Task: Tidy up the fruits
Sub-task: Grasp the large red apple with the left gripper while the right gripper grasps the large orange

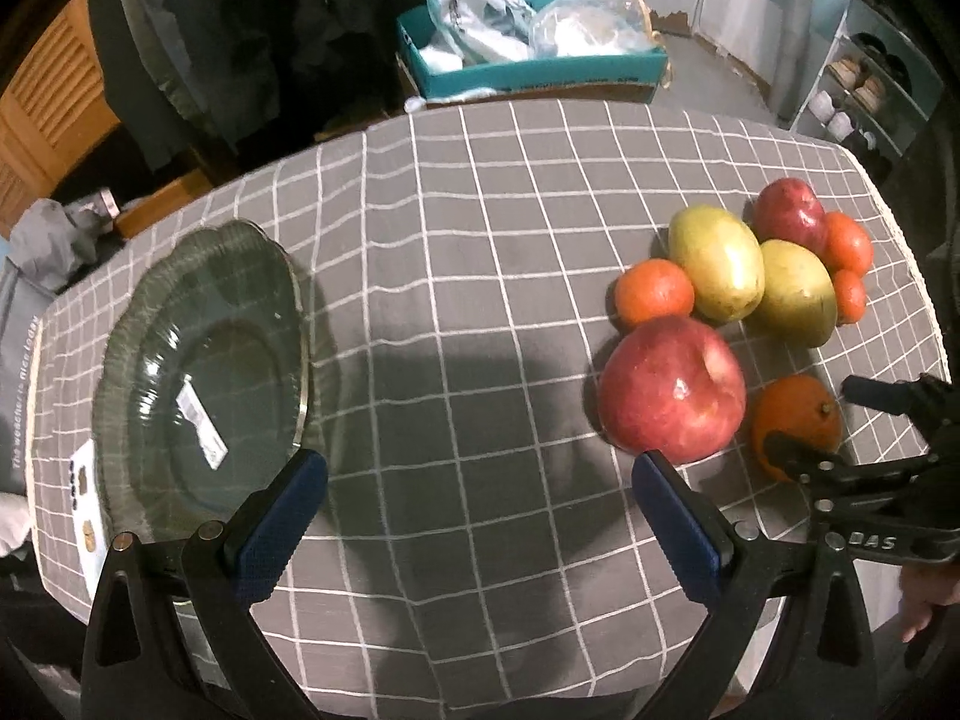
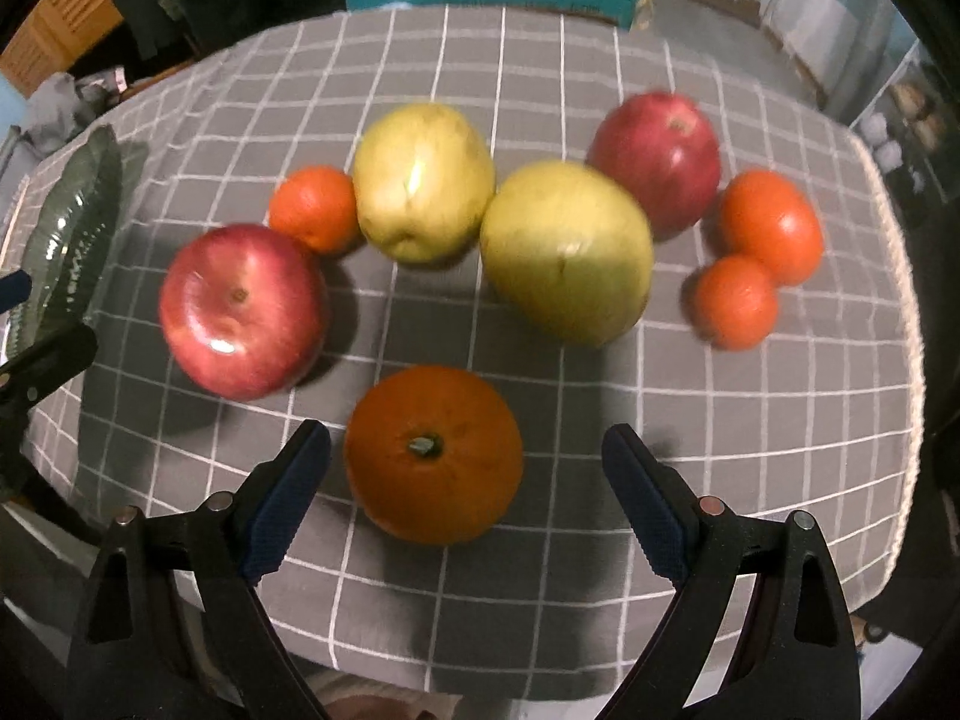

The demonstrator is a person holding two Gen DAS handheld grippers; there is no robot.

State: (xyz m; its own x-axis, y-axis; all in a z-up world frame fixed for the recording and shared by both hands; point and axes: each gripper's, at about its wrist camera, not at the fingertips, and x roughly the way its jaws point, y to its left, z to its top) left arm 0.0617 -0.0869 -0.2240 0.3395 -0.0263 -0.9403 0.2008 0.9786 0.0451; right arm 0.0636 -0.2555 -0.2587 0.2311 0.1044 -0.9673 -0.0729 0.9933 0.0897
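We're in a home, likely a dining corner. We see a table (image 1: 480, 252) under a grey checked cloth, a glass plate (image 1: 204, 354) and loose fruit (image 2: 432, 450) on it. Behind it we spot a teal box (image 1: 540, 69) stuffed with plastic bags, dark clothes (image 1: 252, 30) hanging, a louvred wooden door (image 1: 48, 102) at left, and a white shelf (image 1: 864, 90) with shoes at right. Wall paint is peeling.
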